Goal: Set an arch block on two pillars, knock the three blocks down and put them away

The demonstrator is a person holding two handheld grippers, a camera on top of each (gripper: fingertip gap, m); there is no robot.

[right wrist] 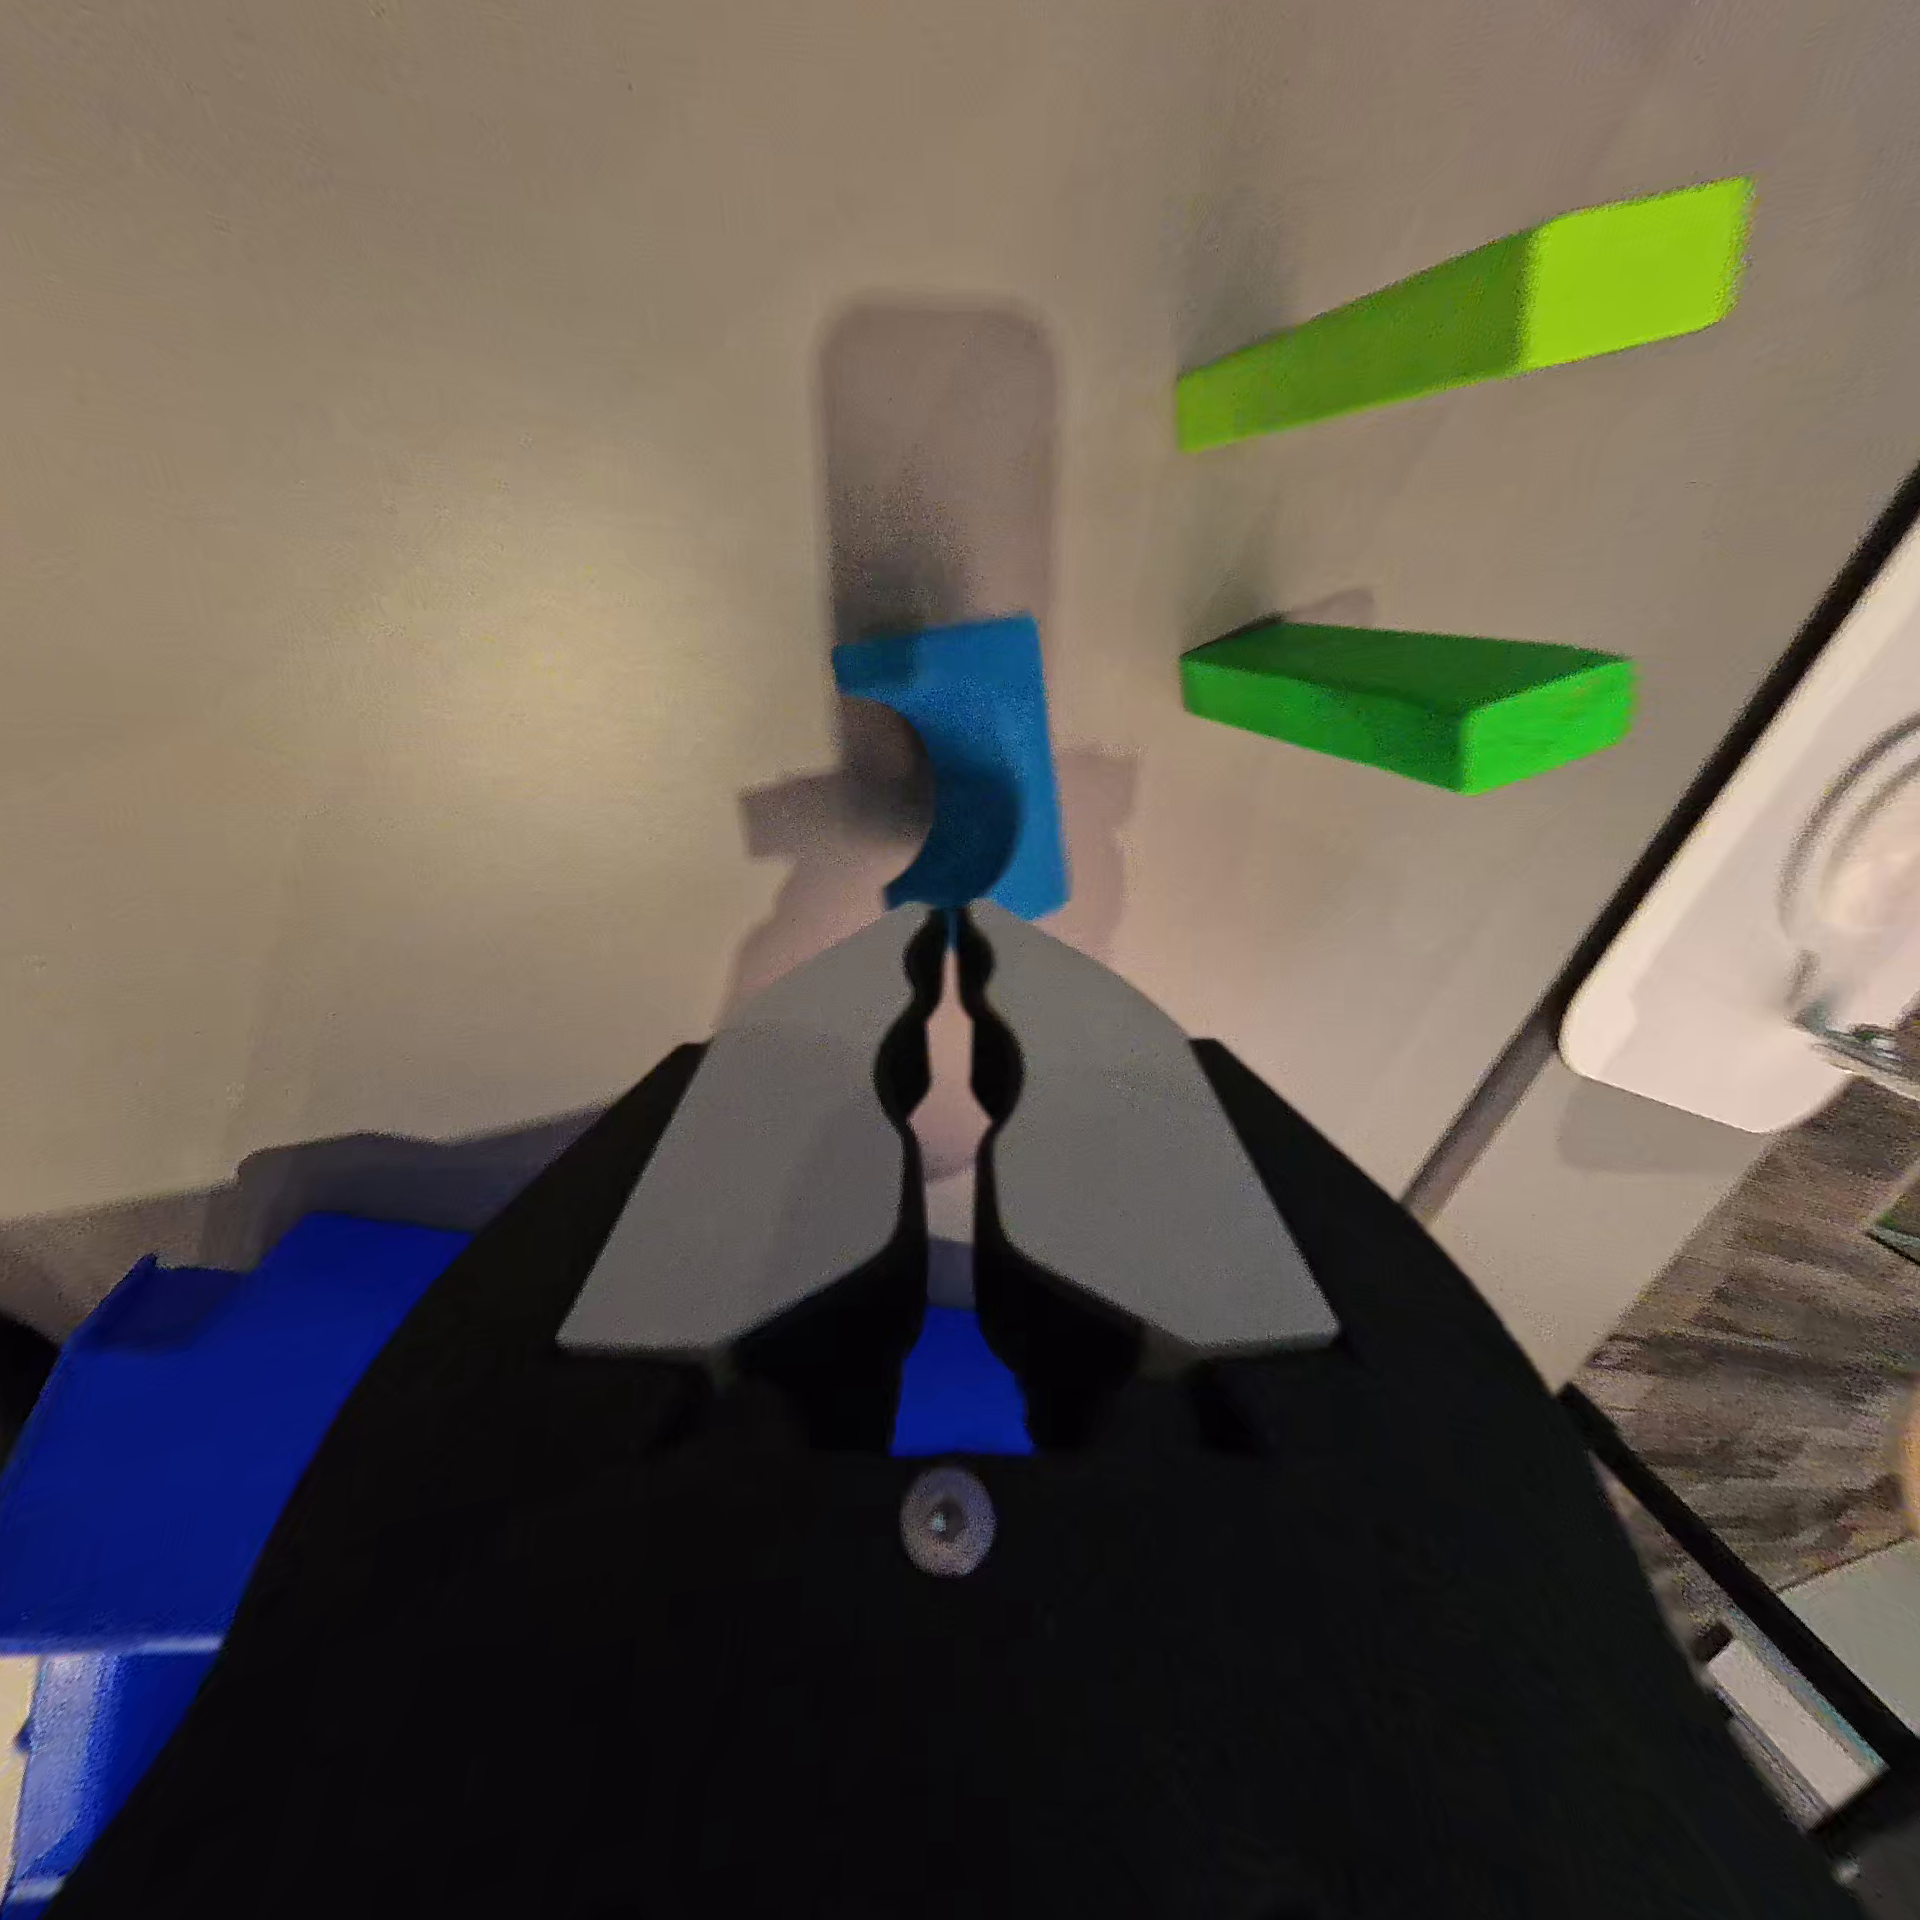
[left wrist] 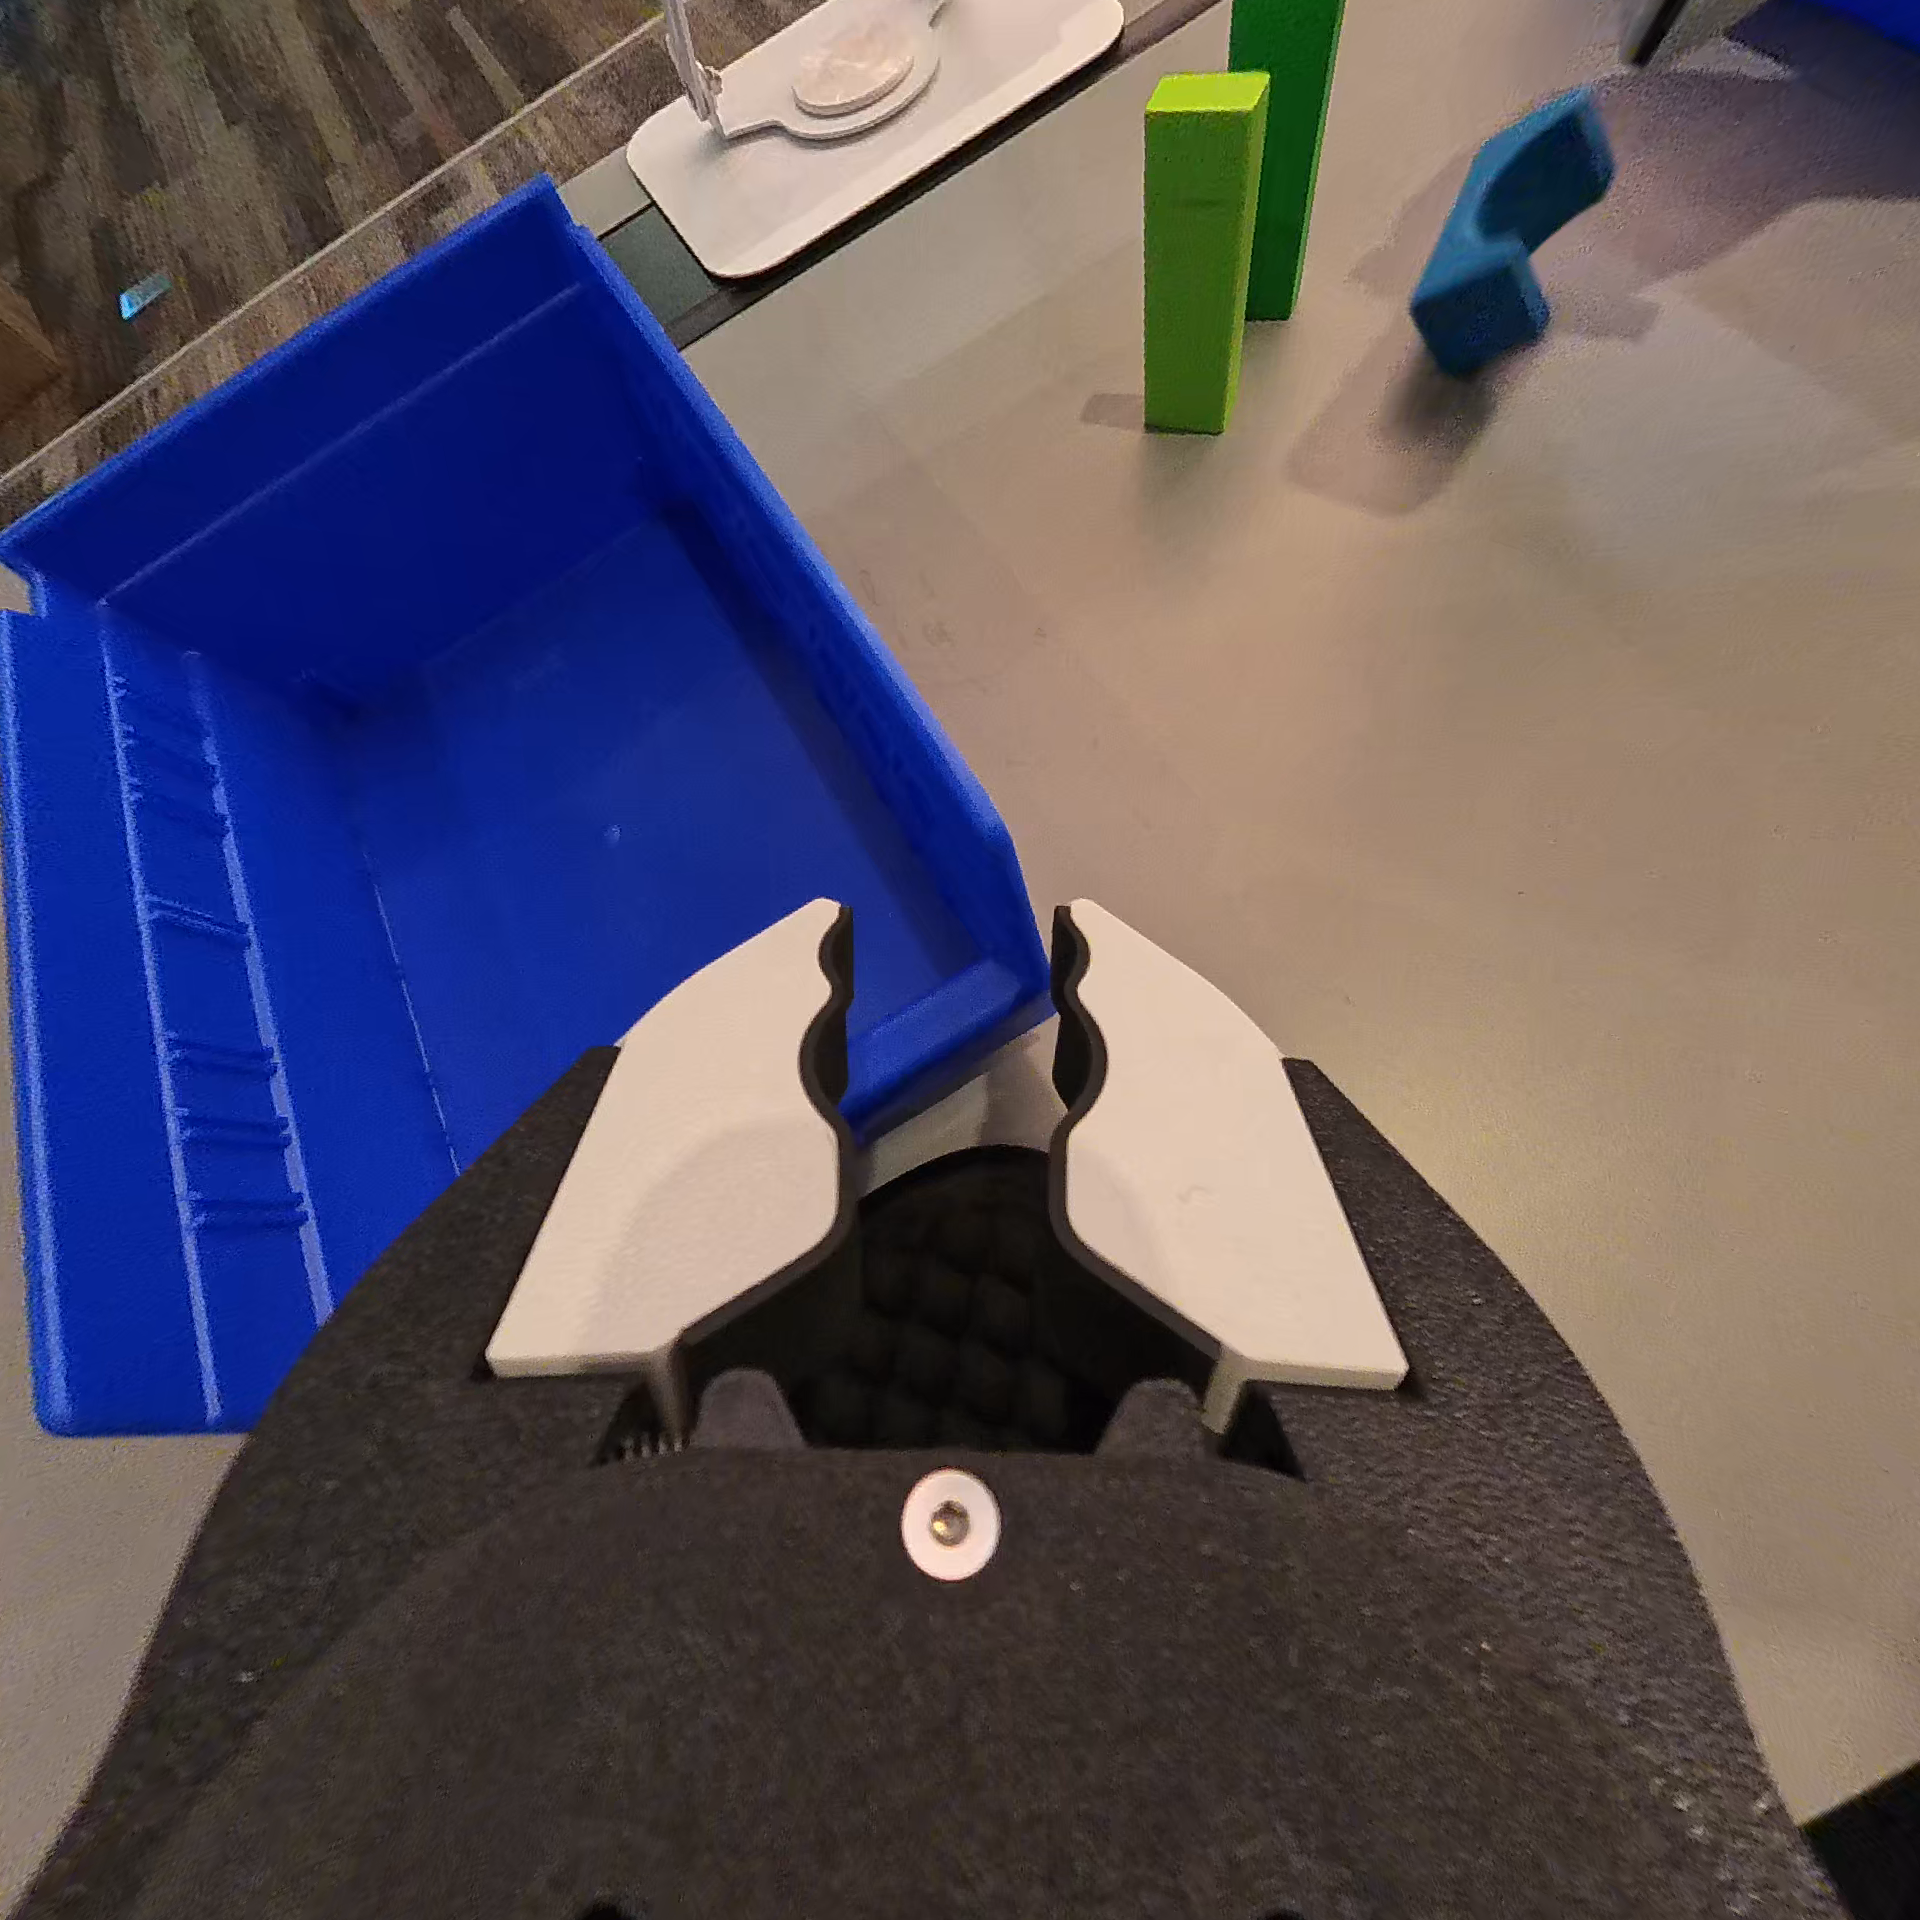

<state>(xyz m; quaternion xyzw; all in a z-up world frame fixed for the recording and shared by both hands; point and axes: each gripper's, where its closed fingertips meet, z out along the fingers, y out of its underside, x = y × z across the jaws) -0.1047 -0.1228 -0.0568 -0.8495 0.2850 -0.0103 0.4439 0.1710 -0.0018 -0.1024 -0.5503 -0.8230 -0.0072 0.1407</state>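
The left gripper (left wrist: 951,914) was seen released, jaws apart with nothing between them, held over the near corner of the blue bin (left wrist: 436,790). The bin sat on the grey tabletop (left wrist: 1455,831), mostly ahead and to the left of that gripper. Two pillars were seen standing upright well ahead and to its right: the light green pillar (left wrist: 1200,260) nearer, the dark green pillar (left wrist: 1283,156) just behind it, apart from each other. The blue arch block (left wrist: 1501,234) was seen farther right, tilted (blurred, contact with the tabletop could not be told). In the right wrist view, the right gripper (right wrist: 951,920) was clenched on the arch block (right wrist: 971,769) by its near end, the block projecting straight ahead of the fingertips. Both pillars (right wrist: 1455,332) (right wrist: 1403,696) were placed ahead and right of that gripper, well apart from the block. A white tray (left wrist: 883,145) was noted at the far tabletop edge.
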